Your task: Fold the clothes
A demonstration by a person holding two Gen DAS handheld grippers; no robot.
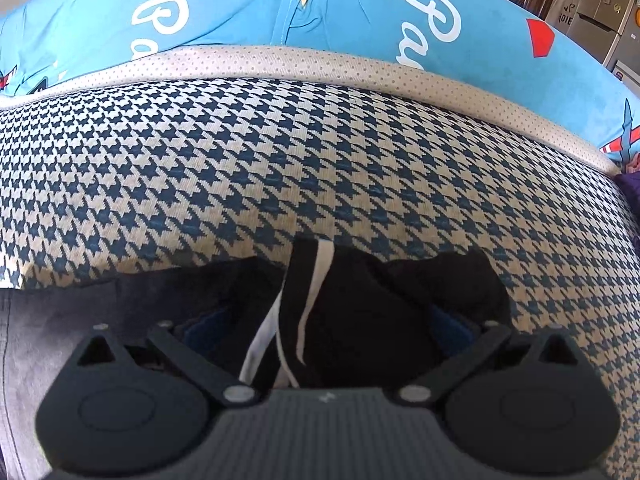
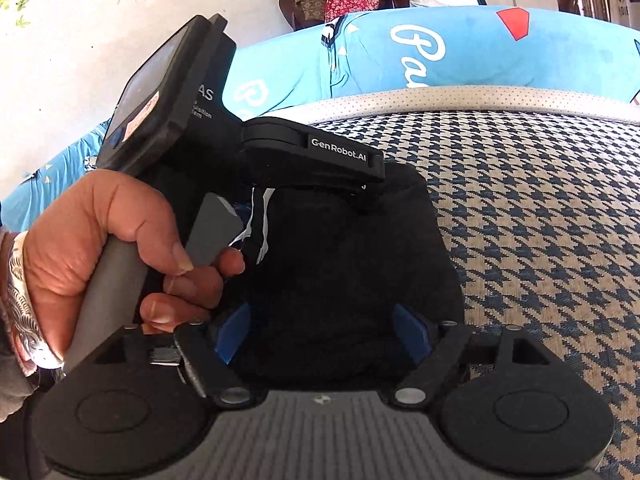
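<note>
- Left wrist view: the black garment (image 1: 400,292) lies bunched on the houndstooth cushion (image 1: 280,160), at its near edge, right under the left claw (image 1: 326,320).
- The blue pads stand wide apart with the cloth heaped between them. Whether they pinch it or only straddle it, I cannot tell.
- The claw points steeply down, I would say to pin the bundle so that it does not spring open.
- The garment looks soft and matt, a knit, with thin white stripes (image 1: 320,272) running up one fold.
- The cushion is a coarse weave in navy and cream. A dotted beige border (image 1: 280,60) edges it, and a smooth blue printed sheet (image 1: 240,8) lies beyond.
- Right wrist view: the right claw (image 2: 322,328) is spread wide, its pads either side of the same garment (image 2: 340,260), not squeezing it, as far as I can see.
- The garment sits here as a compact, roughly squared block, so the folding looks well along.
- The left claw (image 2: 360,196) presses its tip onto the far edge, held by a hand (image 2: 120,240) on a grey handle.
</note>
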